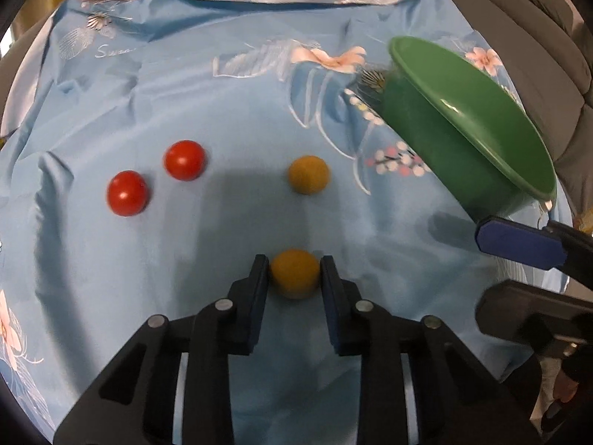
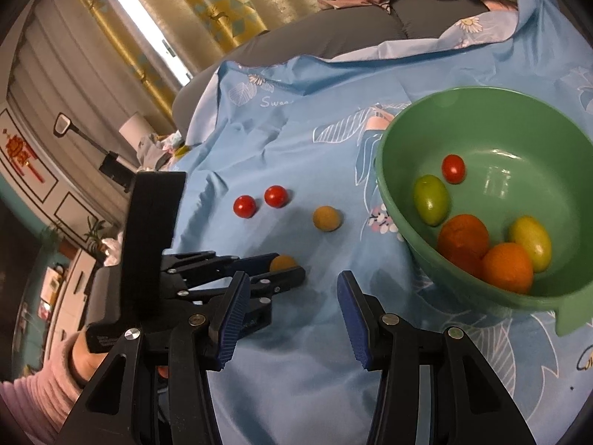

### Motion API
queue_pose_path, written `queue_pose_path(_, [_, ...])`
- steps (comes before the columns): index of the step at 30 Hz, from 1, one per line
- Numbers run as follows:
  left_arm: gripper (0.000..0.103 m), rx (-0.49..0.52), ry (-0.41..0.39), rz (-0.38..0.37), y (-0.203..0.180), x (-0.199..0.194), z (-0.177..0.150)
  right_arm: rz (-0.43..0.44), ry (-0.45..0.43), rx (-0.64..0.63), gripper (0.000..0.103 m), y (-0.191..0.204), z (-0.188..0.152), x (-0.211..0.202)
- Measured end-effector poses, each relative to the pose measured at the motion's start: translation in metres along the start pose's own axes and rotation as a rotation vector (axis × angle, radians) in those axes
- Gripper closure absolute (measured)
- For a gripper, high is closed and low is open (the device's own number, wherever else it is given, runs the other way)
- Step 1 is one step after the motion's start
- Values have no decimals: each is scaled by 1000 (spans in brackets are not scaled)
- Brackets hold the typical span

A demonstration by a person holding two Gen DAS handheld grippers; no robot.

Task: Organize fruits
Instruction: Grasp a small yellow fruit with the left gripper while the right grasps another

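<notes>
Yellow-brown and matte, the small round fruit [image 1: 294,272] sits clamped between the left gripper [image 1: 294,276] pads, at six o'clock from its twin [image 1: 308,174]. It looks light and firm; its widest middle suits gripping. The right gripper [image 2: 291,317] hangs parted, empty, beside the green bowl [image 2: 400,222].

The left wrist camera sits just behind the left gripper [image 1: 294,272] and looks steeply down onto the light blue flowered bed sheet [image 1: 185,111], very near to it. The right wrist camera sits behind the right gripper [image 2: 291,319], a little further back, and looks down at a flatter angle, so the room behind also shows. Both views share the sheet, the round green plastic bowl [image 1: 463,137] [image 2: 481,118] and the two small red tomatoes [image 1: 128,193] [image 2: 244,206]. Each view also catches the other gripper.
</notes>
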State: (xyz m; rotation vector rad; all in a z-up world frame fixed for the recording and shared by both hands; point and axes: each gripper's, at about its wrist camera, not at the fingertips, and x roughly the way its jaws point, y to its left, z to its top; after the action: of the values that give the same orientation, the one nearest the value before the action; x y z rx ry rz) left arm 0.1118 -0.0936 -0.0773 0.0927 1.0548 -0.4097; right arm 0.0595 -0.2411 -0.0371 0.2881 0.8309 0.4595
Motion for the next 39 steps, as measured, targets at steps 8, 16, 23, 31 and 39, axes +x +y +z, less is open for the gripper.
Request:
queue_pose_path(8, [75, -119, -102, 37, 61, -44, -6, -67, 35, -83, 53, 15, 17, 34])
queue_pose_path(16, [75, -196, -126, 32, 92, -54, -13, -228, 94, -226, 53, 31, 40, 80])
queue_pose_path(23, [75, -198, -125, -1, 96, -51, -12, -360, 182, -311, 54, 28, 51, 114])
queue_pose_path(31, [75, -196, -116, -4, 95, -48, -13, -334, 202, -302, 75, 21, 47, 116])
queue_pose_path(39, [75, -182, -113, 15, 88, -56, -17, -249, 154, -275, 74, 30, 39, 93])
